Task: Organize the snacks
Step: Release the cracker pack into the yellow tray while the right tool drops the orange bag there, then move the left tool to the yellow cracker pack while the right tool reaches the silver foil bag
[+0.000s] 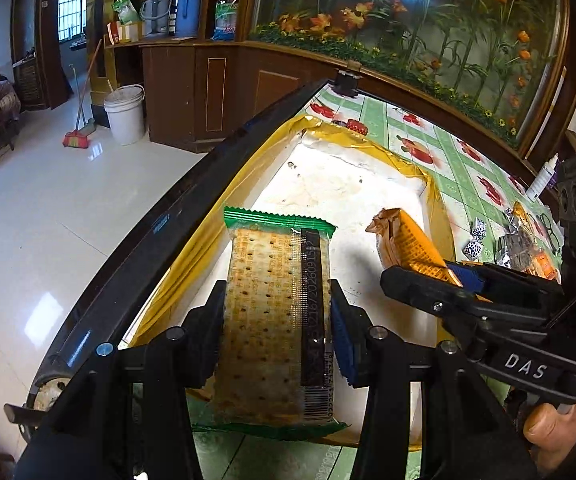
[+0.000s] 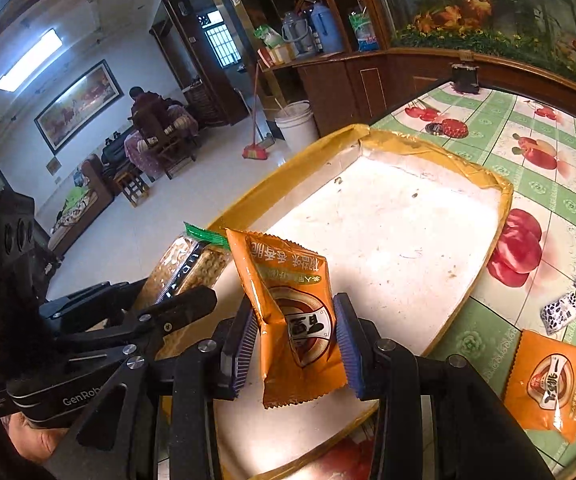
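While both packets are held above the white-floored, yellow-taped tray (image 2: 440, 156), a green-edged cracker packet (image 1: 276, 312) is pinched by the left gripper (image 1: 278, 320) and an orange snack packet (image 2: 296, 320) by the right gripper (image 2: 296, 336) — side by side. More snacks (image 2: 548, 384) are scattered on the fruit-patterned tablecloth (image 2: 548, 184) beside it.

Both wrist cams sit right behind their fingers, angled down, close over the same yellow-edged tray (image 1: 368, 184) (image 2: 408, 240), each catching the other gripper.
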Demonstrator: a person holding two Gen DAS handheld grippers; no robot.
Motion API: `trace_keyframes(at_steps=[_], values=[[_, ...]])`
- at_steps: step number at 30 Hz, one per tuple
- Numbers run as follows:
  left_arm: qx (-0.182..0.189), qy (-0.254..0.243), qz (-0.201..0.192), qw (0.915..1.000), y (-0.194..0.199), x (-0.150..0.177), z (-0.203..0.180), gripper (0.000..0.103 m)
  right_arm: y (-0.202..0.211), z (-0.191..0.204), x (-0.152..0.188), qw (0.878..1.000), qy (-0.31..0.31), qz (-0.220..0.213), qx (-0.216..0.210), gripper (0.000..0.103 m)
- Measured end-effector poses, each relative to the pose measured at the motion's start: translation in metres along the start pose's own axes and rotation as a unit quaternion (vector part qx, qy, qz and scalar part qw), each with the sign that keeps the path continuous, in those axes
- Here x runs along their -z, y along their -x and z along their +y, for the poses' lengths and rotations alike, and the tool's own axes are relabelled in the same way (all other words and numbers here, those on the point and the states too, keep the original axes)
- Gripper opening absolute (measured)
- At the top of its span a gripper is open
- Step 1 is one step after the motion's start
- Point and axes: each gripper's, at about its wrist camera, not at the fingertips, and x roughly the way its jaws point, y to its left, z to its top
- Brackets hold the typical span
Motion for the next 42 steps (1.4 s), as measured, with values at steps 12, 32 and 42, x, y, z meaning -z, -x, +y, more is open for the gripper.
trace_keyframes(at_steps=[12,32,42], values=[[-0.024,-0.006,0.011,0.9996,-0.003,0.001,-0.001,0.07,0.004,-0.005,0.008,1.0,-0.018,0.004,0.012,0.059],[0.12,-0.138,0.002,0.983,0.023,0.019,-0.152,0.073,0.214,-0.13,0.137,0.963,-0.135,-0.098,0.213,0.08],[0.154,-0.228,0.029,0.961,0.014,0.044,-0.227,0.073,0.245,-0.152,0.169,0.95,-0.166,-0.1,0.245,0.08]])
